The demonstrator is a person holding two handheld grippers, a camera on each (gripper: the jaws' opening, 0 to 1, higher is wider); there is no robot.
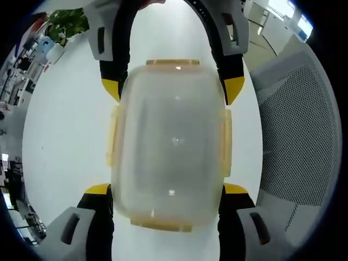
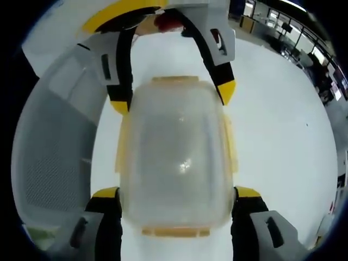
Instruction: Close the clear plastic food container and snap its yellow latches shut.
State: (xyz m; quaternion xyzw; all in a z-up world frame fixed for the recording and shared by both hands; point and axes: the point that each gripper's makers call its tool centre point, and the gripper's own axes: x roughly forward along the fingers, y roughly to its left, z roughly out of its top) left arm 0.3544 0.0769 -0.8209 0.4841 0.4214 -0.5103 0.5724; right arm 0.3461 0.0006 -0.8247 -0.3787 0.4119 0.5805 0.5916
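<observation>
A clear plastic food container (image 1: 171, 141) with its lid on lies on the white table (image 1: 65, 136). Yellow latches show on its long sides (image 1: 113, 138) and at both short ends (image 1: 173, 63). My left gripper (image 1: 166, 190) stands open, its yellow-tipped jaws straddling the near end of the box, close against its sides. My right gripper (image 1: 173, 89) comes in from the opposite side and straddles the far end the same way. In the right gripper view the container (image 2: 176, 163) sits between my right gripper (image 2: 176, 191) below and the left gripper (image 2: 173, 95) above. Whether the latches are snapped down I cannot tell.
A grey mesh office chair (image 1: 296, 136) stands beside the table, also seen as the chair (image 2: 54, 152) in the right gripper view. A green plant and clutter (image 1: 65, 24) lie at the far table edge. Office desks (image 2: 304, 43) fill the background.
</observation>
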